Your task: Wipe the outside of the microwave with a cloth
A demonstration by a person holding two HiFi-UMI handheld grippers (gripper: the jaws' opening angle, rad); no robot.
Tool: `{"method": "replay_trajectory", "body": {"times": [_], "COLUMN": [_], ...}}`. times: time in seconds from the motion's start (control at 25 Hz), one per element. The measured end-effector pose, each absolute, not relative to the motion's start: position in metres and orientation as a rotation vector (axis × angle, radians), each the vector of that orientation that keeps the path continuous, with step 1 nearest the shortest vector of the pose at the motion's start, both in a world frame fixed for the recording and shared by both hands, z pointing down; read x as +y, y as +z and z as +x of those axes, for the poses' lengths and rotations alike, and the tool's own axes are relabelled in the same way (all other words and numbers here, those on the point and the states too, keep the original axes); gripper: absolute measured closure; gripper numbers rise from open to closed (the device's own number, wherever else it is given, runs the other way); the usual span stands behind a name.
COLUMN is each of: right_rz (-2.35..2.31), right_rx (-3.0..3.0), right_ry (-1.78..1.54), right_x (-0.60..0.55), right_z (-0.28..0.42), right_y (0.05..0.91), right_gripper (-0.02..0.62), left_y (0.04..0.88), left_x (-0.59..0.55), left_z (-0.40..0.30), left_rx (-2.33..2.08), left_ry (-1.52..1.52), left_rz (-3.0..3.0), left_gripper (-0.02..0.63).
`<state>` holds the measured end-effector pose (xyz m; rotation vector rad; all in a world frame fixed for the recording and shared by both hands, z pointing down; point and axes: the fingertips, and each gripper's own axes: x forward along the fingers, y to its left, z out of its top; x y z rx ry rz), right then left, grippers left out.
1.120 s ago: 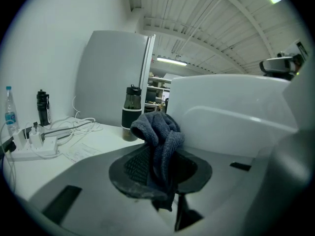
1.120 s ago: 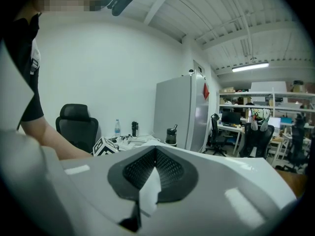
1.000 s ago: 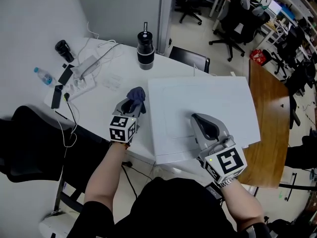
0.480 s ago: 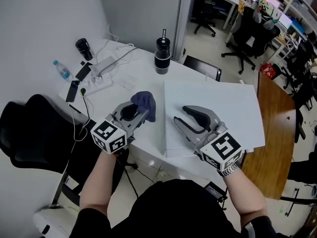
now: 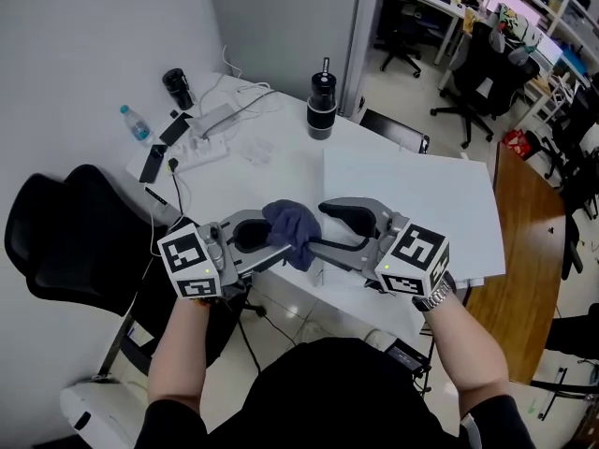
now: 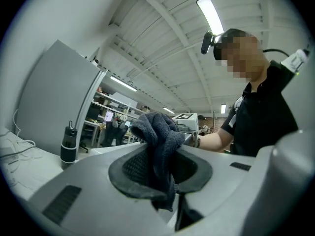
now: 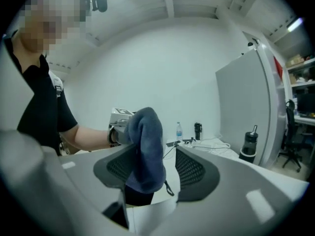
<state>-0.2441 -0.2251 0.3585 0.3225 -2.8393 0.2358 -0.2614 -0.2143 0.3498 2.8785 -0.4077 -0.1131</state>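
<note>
The dark blue cloth [image 5: 290, 232] is hanging in the air at about 8 o'clock from the white microwave [image 5: 421, 204], just off its near left corner and above the edge of the white table [image 5: 253, 181]. The left gripper [image 5: 265, 239] is reaching in from 9 o'clock and pinching the cloth between its pads, with a bunch of fabric bulging past the tips. The right gripper [image 5: 316, 227] is coming from 3 o'clock with its jaws opening wide; the cloth is sitting between them, brushing one pad and clear of the other. A black flask [image 5: 321, 106] is standing at 12 o'clock from the cloth, and a water bottle [image 5: 136, 123] is lying at 10 o'clock beside a power strip [image 5: 201, 148].
</note>
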Motion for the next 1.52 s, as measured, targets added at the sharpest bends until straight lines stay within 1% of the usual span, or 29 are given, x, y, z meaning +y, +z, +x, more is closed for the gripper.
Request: {"method": "replay_trajectory", "body": {"times": [0.08,0.12,0.2,0.28,0.32,0.36,0.4,0.52,0.64,0.92,1.04,1.32,1.44,1.52], "right_rz": [0.230,0.190,0.127,0.103,0.111,0.130,0.156,0.270,0.413,0.745,0.815,0.890,0.910,0.931], "right_rx": [-2.859,-2.868,-2.879,-2.880,-2.876,-2.872,-2.869,-2.857,-2.810,-2.550,-2.439,-2.302,-2.287,-2.277], "right_ry": [0.245,0.254,0.281,0.297,0.296,0.290,0.286,0.279,0.273,0.373,0.399,0.302,0.290,0.286], "right_x": [-0.214,-0.209,-0.200,-0.197,-0.197,-0.198,-0.200,-0.211,-0.227,-0.266,-0.276,-0.286,-0.288,-0.290], "right_z": [-0.247,-0.248,-0.250,-0.251,-0.251,-0.250,-0.248,-0.241,-0.228,-0.195,-0.188,-0.177,-0.167,-0.157], "right_y": [0.355,0.353,0.353,0.354,0.355,0.355,0.356,0.357,0.360,0.392,0.409,0.422,0.422,0.423], "right_gripper": [0.352,0.366,0.419,0.436,0.459,0.498,0.513,0.531,0.536,0.539,0.541,0.542,0.543,0.543], "left_y": [0.347,0.346,0.345,0.347,0.347,0.348,0.348,0.352,0.357,0.353,0.350,0.344,0.343,0.342], "left_x": [-0.206,-0.203,-0.200,-0.198,-0.198,-0.199,-0.200,-0.209,-0.219,-0.236,-0.235,-0.228,-0.230,-0.231], "left_z": [-0.258,-0.257,-0.256,-0.257,-0.258,-0.257,-0.257,-0.254,-0.257,-0.274,-0.270,-0.257,-0.254,-0.251], "left_rx": [-0.362,-0.356,-0.354,-0.348,-0.349,-0.359,-0.378,-0.459,-0.555,-0.763,-0.775,-0.830,-0.880,-0.915], "left_ry": [-0.115,-0.117,-0.121,-0.123,-0.120,-0.115,-0.108,-0.084,-0.076,-0.130,-0.136,-0.157,-0.137,-0.129], "left_rz": [2.874,2.871,2.863,2.850,2.847,2.848,2.853,2.870,2.866,2.846,2.856,2.875,2.874,2.872], "left_gripper": [0.512,0.512,0.512,0.512,0.512,0.506,0.495,0.465,0.442,0.445,0.461,0.520,0.557,0.601]}}
